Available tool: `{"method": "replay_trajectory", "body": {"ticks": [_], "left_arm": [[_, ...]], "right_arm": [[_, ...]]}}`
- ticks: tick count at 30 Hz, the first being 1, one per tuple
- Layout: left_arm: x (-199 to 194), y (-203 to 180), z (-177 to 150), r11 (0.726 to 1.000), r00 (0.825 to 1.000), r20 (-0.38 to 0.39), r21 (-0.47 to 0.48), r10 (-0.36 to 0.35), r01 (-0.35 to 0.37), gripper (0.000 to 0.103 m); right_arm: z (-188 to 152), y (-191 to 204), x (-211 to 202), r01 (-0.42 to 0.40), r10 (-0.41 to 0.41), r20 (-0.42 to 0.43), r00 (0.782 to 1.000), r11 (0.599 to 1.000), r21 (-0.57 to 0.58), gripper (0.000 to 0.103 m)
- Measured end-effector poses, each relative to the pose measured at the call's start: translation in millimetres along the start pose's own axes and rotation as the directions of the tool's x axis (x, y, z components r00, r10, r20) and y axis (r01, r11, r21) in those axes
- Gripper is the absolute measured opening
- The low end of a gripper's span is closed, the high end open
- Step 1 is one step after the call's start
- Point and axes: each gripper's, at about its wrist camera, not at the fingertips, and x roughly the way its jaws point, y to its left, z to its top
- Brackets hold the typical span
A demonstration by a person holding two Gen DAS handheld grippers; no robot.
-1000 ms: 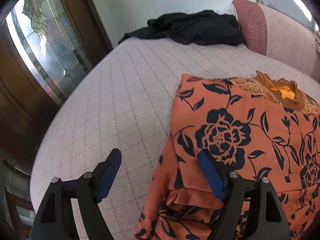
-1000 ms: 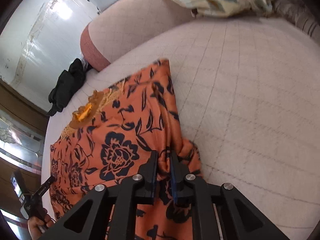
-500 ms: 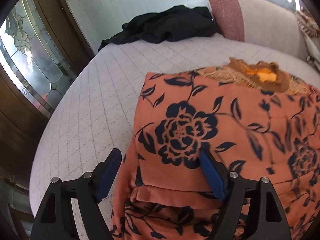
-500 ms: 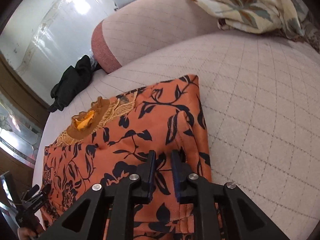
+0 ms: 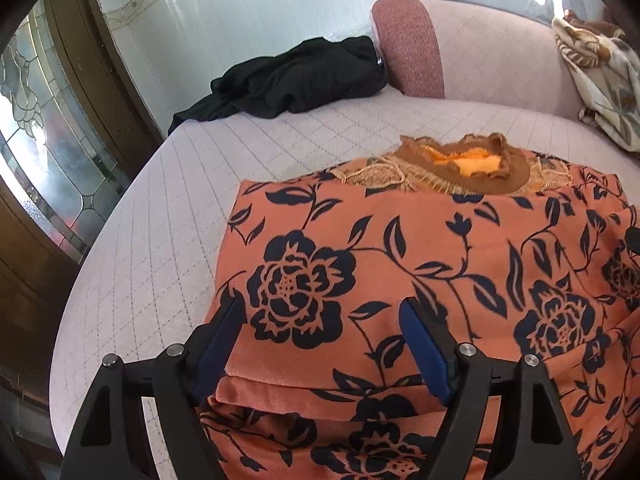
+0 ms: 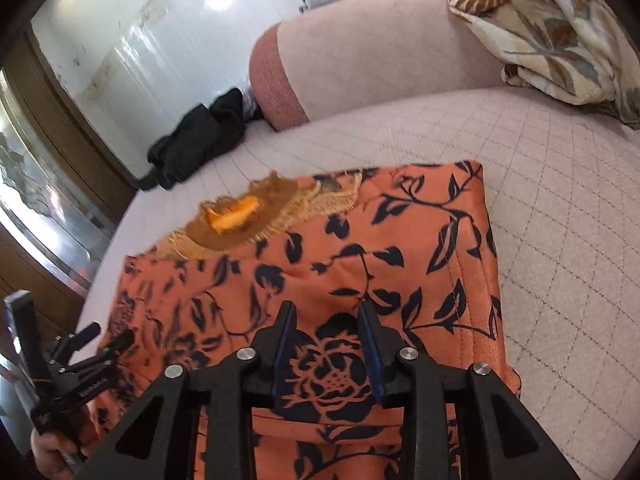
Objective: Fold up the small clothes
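An orange garment with dark blue flowers (image 5: 420, 248) lies folded on the pale quilted sofa seat (image 5: 180, 208), with a brown and gold neckline at its far edge. It also shows in the right wrist view (image 6: 360, 248). My left gripper (image 5: 322, 320) is open and empty, just above the garment's near left part. My right gripper (image 6: 326, 320) is open with a narrow gap, empty, above the garment's near right part. The left gripper also shows at the lower left of the right wrist view (image 6: 80, 360).
A black garment (image 5: 296, 76) lies crumpled at the seat's far left. A floral blanket (image 6: 552, 28) hangs over the sofa back (image 6: 380, 52) at the right. A wooden door with patterned glass (image 5: 44, 128) stands at the left, past the seat's edge.
My right gripper opened and let go of the garment's folded edge, which now lies flat. My left gripper moved right, over the garment.
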Motion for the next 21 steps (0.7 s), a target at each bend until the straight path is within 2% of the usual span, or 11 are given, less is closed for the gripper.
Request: {"method": "replay_trajectory", "body": {"ticks": [5,14,18,21], "left_arm": [[-7,-1,4,1.000,0.999,0.033,0.008,-0.007,0.007,0.081],[-9,-1,6,1.000,0.999,0.044,-0.002,-0.013,0.013,0.081],[-4,-2,4,1.000,0.999,0.028,-0.002,-0.016,0.016,0.081],[10,-4,1,1.000,0.999,-0.025,0.004,-0.026,0.026,0.082]], "right_arm": [[-1,1,-3,-0.008,0.008,0.010,1.000,1.000,-0.010,0.035],[0,1,-6,-0.014,0.014,0.011,1.000,1.000,-0.004,0.035],[-3,1,2,0.002,-0.002,-0.023,1.000,1.000,-0.002,0.035],[-7,-4,17,0.044,-0.043,-0.088,0.995,0.999,0.006,0.036]]}}
